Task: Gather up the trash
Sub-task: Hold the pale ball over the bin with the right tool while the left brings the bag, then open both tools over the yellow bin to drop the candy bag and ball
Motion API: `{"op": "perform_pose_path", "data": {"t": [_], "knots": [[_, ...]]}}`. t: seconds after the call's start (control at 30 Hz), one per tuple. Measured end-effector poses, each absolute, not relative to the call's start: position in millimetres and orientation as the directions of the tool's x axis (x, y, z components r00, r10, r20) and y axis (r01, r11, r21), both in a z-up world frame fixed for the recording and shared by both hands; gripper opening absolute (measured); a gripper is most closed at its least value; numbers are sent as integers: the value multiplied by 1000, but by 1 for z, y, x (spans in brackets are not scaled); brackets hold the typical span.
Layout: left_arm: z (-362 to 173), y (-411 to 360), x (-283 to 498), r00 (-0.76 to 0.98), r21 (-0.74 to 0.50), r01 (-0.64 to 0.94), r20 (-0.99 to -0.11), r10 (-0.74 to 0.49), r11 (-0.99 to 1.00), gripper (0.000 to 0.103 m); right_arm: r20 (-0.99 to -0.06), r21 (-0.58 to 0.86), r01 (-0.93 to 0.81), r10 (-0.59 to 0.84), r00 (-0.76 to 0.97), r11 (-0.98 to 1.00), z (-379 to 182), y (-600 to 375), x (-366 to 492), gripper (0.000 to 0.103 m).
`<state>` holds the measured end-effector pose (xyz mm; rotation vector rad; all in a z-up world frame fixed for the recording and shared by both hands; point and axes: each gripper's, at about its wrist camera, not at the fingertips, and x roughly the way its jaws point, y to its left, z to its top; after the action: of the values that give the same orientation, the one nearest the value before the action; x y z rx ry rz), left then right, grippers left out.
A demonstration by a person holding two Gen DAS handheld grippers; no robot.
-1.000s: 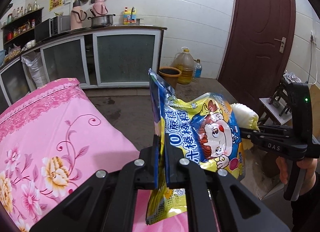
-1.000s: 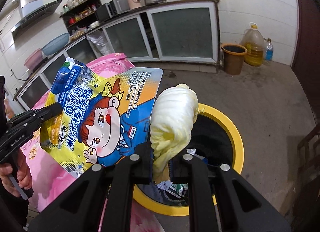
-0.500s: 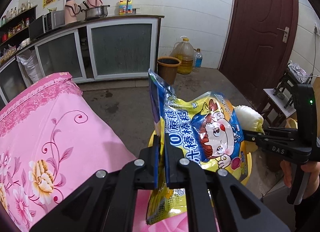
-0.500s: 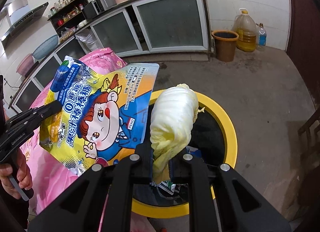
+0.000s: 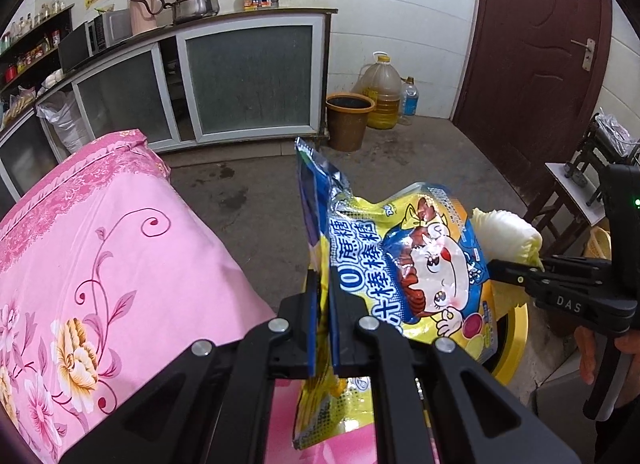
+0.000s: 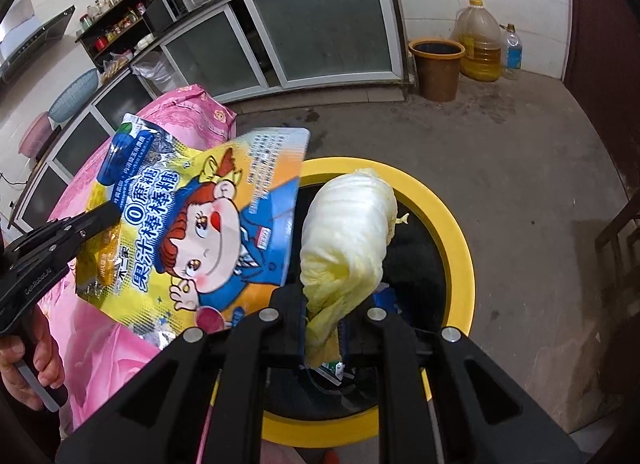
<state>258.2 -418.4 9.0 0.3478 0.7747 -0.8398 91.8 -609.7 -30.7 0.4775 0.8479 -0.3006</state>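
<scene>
Left gripper (image 5: 324, 304): closed on the edge of a yellow and blue candy bag (image 5: 416, 276); the bag hangs beside the pink flowered bed (image 5: 100, 264).
Right gripper (image 6: 322, 316): clamped on the lower end of a pale cabbage leaf (image 6: 348, 232), which sticks up and forward from the fingers.
Candy bag, right view (image 6: 208, 240): held up left of the cabbage leaf, its right edge over the rim of the bin.
Bin (image 6: 460, 248): round, yellow rim, dark inside, on the floor under the cabbage leaf; scraps lie in it.
Floor (image 6: 520, 152): bare grey concrete.
Room: kitchen with glass-fronted cabinets (image 5: 248, 76), a brown bucket (image 5: 349, 120), an oil jug (image 5: 382, 94) and a dark red door (image 5: 532, 64).
</scene>
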Motion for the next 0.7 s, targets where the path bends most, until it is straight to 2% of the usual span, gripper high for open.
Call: {"op": "perform_pose_path", "data": {"t": [0.3,0.37,0.4,0.43,0.47,0.5,0.53,0.57,0.63,0.67,0.7], "knots": [[9,-430,256,405,-21,782,-743,-533,623,4,-789,264,468,-90,607,843,-27,-611,90,14],[9,-428,256,413,-19,774,-741,-529,632,7,-794,272,472,-81,602,839,-28,-614,89,19],[9,-427,257,419,-14,771,-741,-525,636,11,-798,272,474,-80,598,837,-29,-616,90,21],[9,-426,257,420,-18,768,-741,-525,640,22,-802,269,483,-84,592,833,-29,-617,89,25],[10,-423,257,422,-23,763,-739,-525,645,34,-807,265,495,-90,584,828,-30,-619,89,38],[11,-422,257,429,-22,758,-736,-524,652,41,-809,267,503,-93,581,822,-30,-622,89,48],[13,-419,257,444,-20,748,-728,-523,663,56,-805,274,511,-97,586,815,-30,-624,88,60],[17,-416,256,453,-24,743,-717,-530,669,62,-795,288,519,-100,598,805,-28,-626,85,60],[23,-412,255,460,-29,741,-706,-539,671,64,-792,284,526,-114,600,801,-23,-627,81,60],[25,-410,255,464,-32,738,-701,-541,674,72,-788,283,530,-121,604,799,-21,-628,79,60],[30,-407,255,469,-43,733,-690,-551,679,75,-783,287,531,-125,610,797,-18,-628,77,60]]}}
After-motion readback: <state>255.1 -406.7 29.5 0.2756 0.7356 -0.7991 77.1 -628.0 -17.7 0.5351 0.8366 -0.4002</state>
